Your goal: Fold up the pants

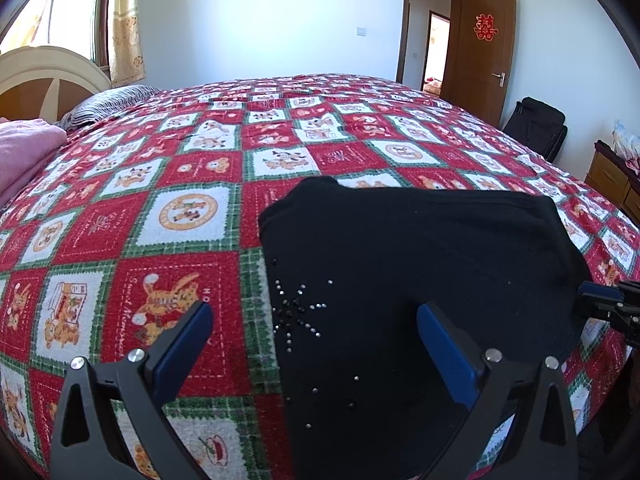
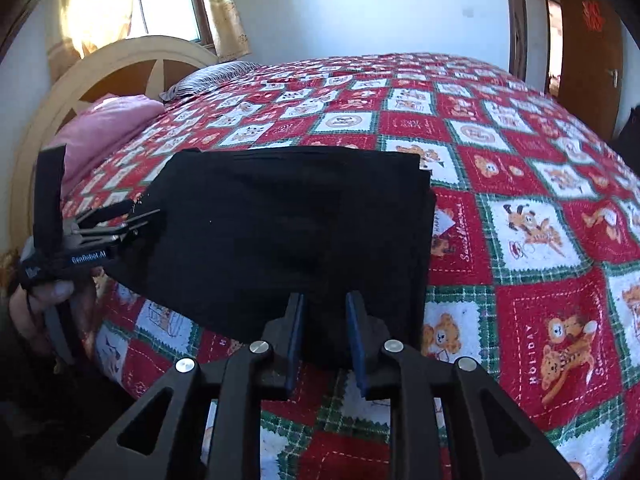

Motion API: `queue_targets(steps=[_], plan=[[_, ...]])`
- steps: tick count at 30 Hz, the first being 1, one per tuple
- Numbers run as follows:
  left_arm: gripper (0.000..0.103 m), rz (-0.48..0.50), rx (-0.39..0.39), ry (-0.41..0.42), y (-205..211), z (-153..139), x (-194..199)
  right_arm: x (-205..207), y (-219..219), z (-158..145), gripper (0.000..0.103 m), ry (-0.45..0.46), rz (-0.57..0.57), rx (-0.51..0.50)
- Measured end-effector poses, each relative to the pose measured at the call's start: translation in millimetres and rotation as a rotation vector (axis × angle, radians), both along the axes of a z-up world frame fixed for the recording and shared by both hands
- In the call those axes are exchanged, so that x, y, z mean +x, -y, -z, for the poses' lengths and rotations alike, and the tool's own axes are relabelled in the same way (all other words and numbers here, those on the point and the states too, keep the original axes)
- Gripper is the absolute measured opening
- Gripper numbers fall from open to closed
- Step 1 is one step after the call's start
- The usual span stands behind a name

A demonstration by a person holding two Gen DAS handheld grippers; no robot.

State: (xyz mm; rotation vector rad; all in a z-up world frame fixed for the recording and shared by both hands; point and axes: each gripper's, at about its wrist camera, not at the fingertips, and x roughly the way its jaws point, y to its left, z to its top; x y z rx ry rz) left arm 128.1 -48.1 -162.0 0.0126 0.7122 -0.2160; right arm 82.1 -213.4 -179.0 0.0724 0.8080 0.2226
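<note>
The black pants (image 1: pixel 420 272) lay folded into a flat, roughly rectangular bundle, with small rhinestones set in a starburst near one side edge and a few more scattered below it. That studded edge lay between the wide-spread left jaws, nearer the right-hand one. In the right wrist view the pants (image 2: pixel 296 224) lay just ahead of the narrowly parted right jaws, their near edge between the tips.

Two wrist cameras, both close and angled down over the bed (image 1: pixel 168 184)

The left view looks along its gripper (image 1: pixel 316 344) over the pants (image 1: pixel 420 260) toward the door (image 1: pixel 480 48); the right view looks along its gripper (image 2: pixel 325 324) toward the headboard (image 2: pixel 132 64); both share the pants, the bed and each other's gripper
</note>
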Motion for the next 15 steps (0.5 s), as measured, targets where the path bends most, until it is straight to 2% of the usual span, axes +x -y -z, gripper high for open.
queue_targets(steps=[4,6,7,8,10,15], plan=[[0.103,-0.013,0.003,0.027,-7,-7,-2,-5,7,-9,0.025,0.030,0.000,0.052],[0.103,-0.027,-0.027,0.042,-16,-11,-1,-7,14,-18,0.049,0.064,0.025,0.103],[0.103,-0.037,-0.053,0.046,-21,-13,0,-10,17,-23,0.067,0.096,0.046,0.115],[0.103,-0.041,-0.066,0.042,-25,-13,2,-11,22,-28,0.073,0.124,0.071,0.118],[0.103,-0.044,-0.087,0.015,-29,-8,9,-9,27,-31,0.073,0.127,0.100,0.114],[0.103,-0.016,-0.138,-0.019,-30,2,22,8,45,-19,0.073,0.067,0.180,0.163]])
